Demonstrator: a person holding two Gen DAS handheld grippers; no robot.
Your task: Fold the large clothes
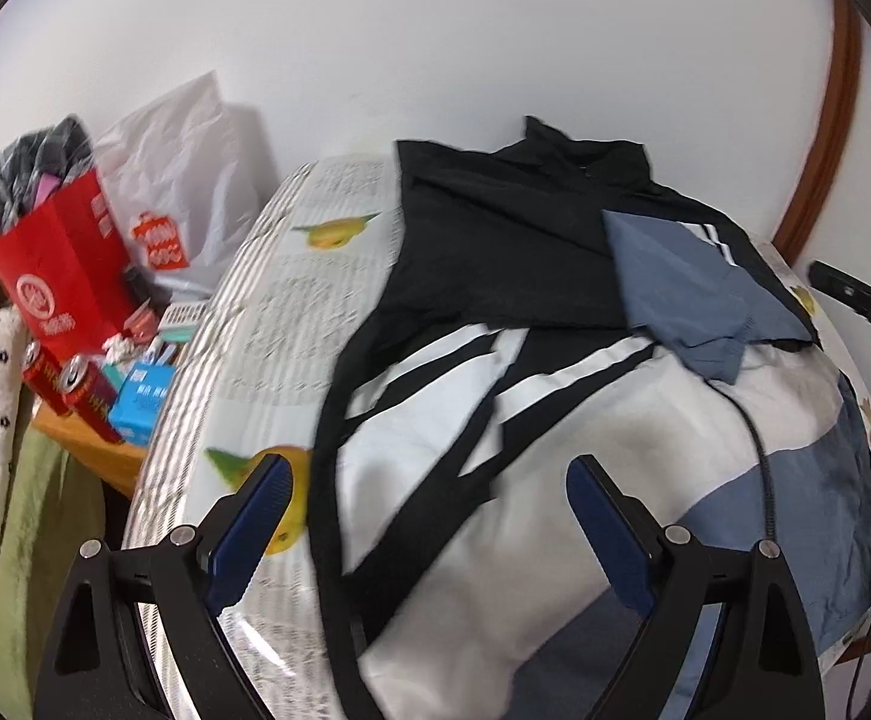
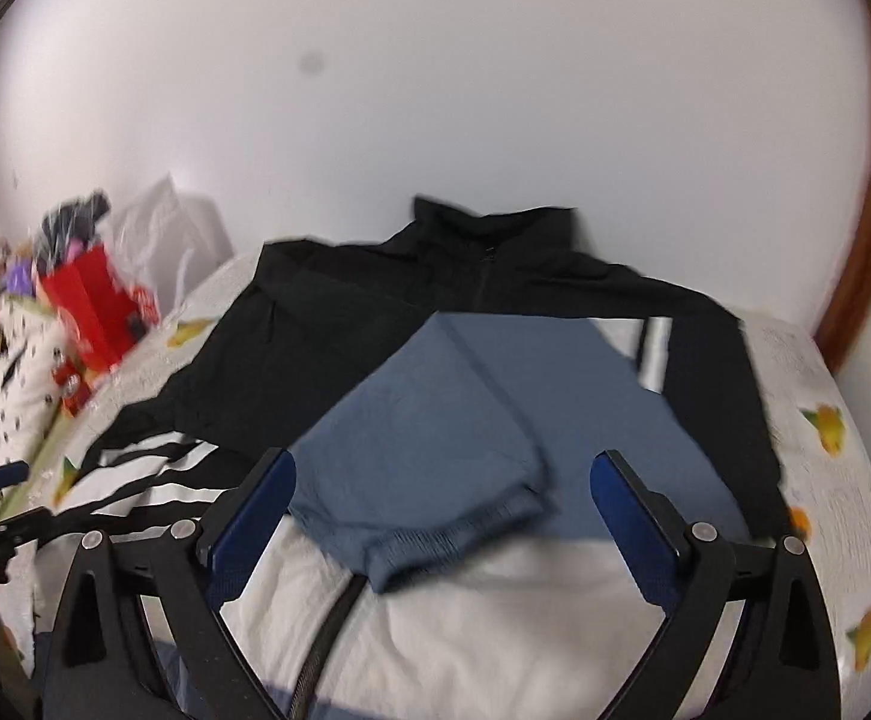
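White wall fills the upper half of both views, and below it a table (image 1: 291,324) under a fruit-printed cloth carries the work. At far left sit a red bag (image 1: 63,276), drink cans (image 1: 84,387) and a white plastic bag (image 1: 189,180), well apart from the clothing. Centre frame lies the jacket (image 1: 495,240), black, white and blue, collar toward the wall, spread across the cloth. Its left sleeve (image 1: 435,372) already lies across the body, and its blue right sleeve (image 2: 435,450) is folded inward, the cuff resting on the white panel. The left gripper (image 1: 429,498) hangs with jaws apart over the jacket, holding nothing. The right gripper (image 2: 444,498) likewise stands wide, the cuff lying loose between its fingers. By my reading both sleeves are in; folding the body lengthwise is what remains.
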